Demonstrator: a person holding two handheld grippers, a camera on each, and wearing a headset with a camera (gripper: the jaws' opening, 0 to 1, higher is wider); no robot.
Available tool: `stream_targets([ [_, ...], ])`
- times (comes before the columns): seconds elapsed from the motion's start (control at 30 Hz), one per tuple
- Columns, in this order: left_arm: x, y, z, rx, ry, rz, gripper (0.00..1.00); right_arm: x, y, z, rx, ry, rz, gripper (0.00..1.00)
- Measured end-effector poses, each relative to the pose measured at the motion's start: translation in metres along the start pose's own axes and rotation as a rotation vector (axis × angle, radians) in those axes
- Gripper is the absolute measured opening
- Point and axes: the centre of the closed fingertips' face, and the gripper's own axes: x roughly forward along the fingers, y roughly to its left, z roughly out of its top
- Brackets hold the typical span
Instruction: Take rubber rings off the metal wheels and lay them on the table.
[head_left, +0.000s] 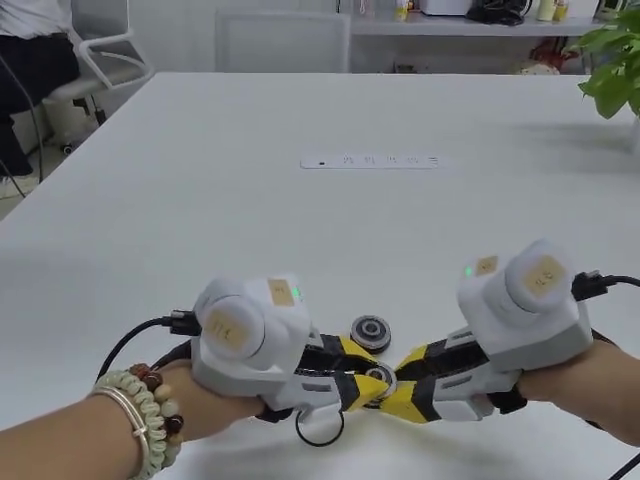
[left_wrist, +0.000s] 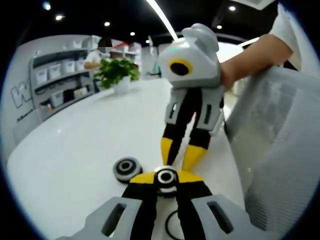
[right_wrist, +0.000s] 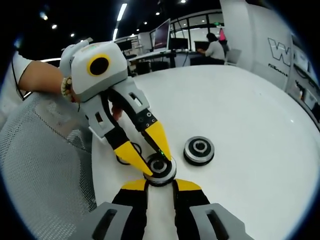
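White tabletop is recorded as the work surface. An office with shelving and ceiling spots is seen behind it in the gripper views. A flush socket panel is set into the far middle of the table; its markings cannot be read. A potted plant is noted at the far right edge.

Jaws of the left gripper are closed onto a metal wheel, which is clamped between the yellow tips close to the table's near edge. The right gripper is pointed at the same wheel from the opposite side. Its tips are at the rim with a narrow gap between them, but whether the rim is pinched cannot be told.

A second wheel is seen flat on the table just beyond the held one, apart from both grippers. One thin black rubber ring is found lying on the table under the left gripper.

Writing: a large "W" is marked on the wall, with a smaller line beneath it that is too blurred to read. Tan stickers are fixed on both gripper housings, and any print on them is illegible. A bead bracelet is worn on the left wrist.
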Motion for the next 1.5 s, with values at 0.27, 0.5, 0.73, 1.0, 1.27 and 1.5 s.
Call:
stream_targets([
  [0.27, -0.001, 0.0, 0.0, -0.008, -0.003, 0.002, 0.14, -0.002, -0.002, 0.004, 0.014, -0.02, -0.017, 0.0],
  [0.5, -0.001, 0.0, 0.0, -0.01, -0.002, 0.004, 0.14, -0.003, -0.006, 0.003, 0.164, 0.004, -0.028, 0.0],
  [0.73, 0.0, 0.001, 0.0, -0.009, -0.001, 0.003, 0.14, -0.008, -0.01, 0.003, 0.404, -0.05, 0.002, 0.0],
  [1.0, 0.0, 0.001, 0.0, -0.007, -0.001, 0.004, 0.14, -0.01, -0.007, 0.012, 0.513, -0.102, 0.037, 0.0],
  [1.27, -0.001, 0.001, 0.0, -0.002, 0.0, 0.0, 0.14, -0.01, -0.002, 0.017, 0.525, -0.129, 0.058, 0.0],
  [1.5, -0.002, 0.002, -0.001, -0.002, 0.001, -0.003, 0.14, -0.01, 0.0, 0.02, 0.592, -0.154, 0.086, 0.0],
])
